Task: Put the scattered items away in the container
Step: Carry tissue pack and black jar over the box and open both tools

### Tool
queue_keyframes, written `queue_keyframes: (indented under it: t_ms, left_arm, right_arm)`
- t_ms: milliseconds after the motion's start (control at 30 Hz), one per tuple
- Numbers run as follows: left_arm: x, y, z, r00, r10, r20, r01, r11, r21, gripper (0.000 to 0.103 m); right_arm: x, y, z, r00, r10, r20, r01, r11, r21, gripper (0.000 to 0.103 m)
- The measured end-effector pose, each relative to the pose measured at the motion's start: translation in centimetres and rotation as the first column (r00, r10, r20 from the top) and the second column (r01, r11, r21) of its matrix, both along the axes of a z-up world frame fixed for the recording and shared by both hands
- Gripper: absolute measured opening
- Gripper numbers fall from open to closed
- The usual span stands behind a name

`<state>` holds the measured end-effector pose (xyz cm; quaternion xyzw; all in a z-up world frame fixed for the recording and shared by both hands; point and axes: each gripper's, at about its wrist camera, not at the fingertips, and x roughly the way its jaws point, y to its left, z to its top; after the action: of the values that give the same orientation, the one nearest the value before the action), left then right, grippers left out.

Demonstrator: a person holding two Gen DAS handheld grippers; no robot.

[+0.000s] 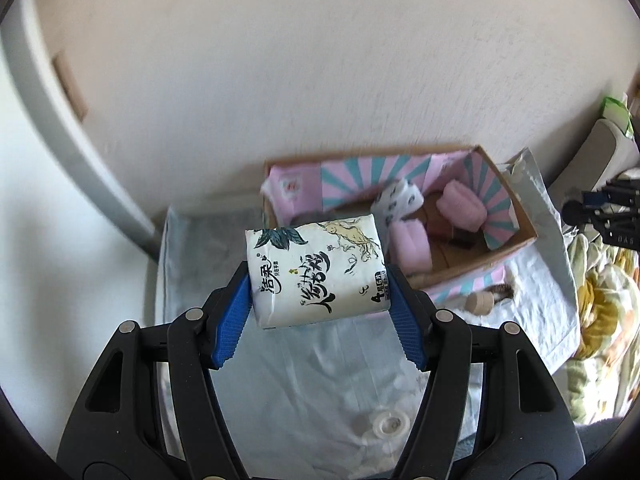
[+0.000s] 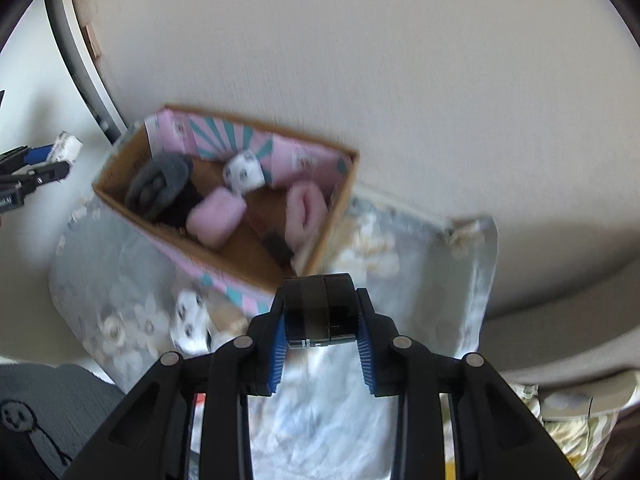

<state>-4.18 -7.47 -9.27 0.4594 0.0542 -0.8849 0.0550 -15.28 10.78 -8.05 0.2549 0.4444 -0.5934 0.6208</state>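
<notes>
My left gripper is shut on a white tissue pack with black lettering, held in the air short of the cardboard box. The box has a pink and teal lining and holds pink rolled socks, a white patterned roll and, in the right wrist view, a grey rolled item. My right gripper is shut on a black boxy object just before the box's near corner. A white patterned sock roll lies on the cloth beside the box.
The box stands on a pale floral cloth against a white wall. A small tan cylinder lies by the box front. A patterned quilt is at the right. The left gripper with its pack also shows in the right wrist view.
</notes>
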Motion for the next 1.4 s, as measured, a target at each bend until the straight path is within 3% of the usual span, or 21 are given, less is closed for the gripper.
queue_keyframes:
  t_ms: [133,267,467,733,767,900,1100,1400]
  left_arm:
    - [-2.5,0.4,1.3,0.999,-0.038,-0.025,0.037,0.999,-0.02,0.062]
    - [-5.5,1.2,1.2,0.995,-0.103,0.007,0.103,0.994,-0.028,0.062]
    - [-9.2,2.1,-1.2,0.977,-0.186,0.103,0.186,0.982,0.007,0.062]
    - [-10.4,3.2,-4.3,0.958,-0.231,0.17,0.241,0.97,-0.035,0.062]
    - [-10.5,3.1,-4.6,0.956,-0.233,0.181,0.242,0.97,-0.031,0.062]
    - [-10.6,2.9,-5.9,0.944,-0.248,0.219,0.257,0.966,-0.014,0.062]
    - [-11.0,3.5,-7.2,0.929,-0.274,0.248,0.288,0.957,-0.022,0.062]
    - [-11.3,3.7,-7.4,0.931,-0.274,0.242,0.29,0.956,-0.035,0.063]
  right_arm:
    - [2.1,-2.3,0.8,0.999,0.047,0.019,-0.047,0.999,0.002,0.029]
    - [4.2,-4.8,0.3,0.995,0.091,0.027,-0.093,0.994,0.059,0.029]
    - [6.3,-7.9,-1.3,0.991,0.134,-0.003,-0.132,0.984,0.121,0.029]
    - [8.0,-9.8,-5.0,0.989,0.145,0.03,-0.148,0.972,0.182,0.029]
    - [8.0,-9.9,-5.3,0.955,0.293,0.04,-0.295,0.934,0.201,0.029]
    - [8.2,-10.2,-6.1,0.956,0.28,0.085,-0.292,0.931,0.22,0.029]
    - [8.1,-10.3,-6.4,0.957,0.281,0.078,-0.292,0.927,0.237,0.029]
    - [7.5,-10.3,-6.7,0.964,0.253,0.081,-0.265,0.934,0.239,0.029]
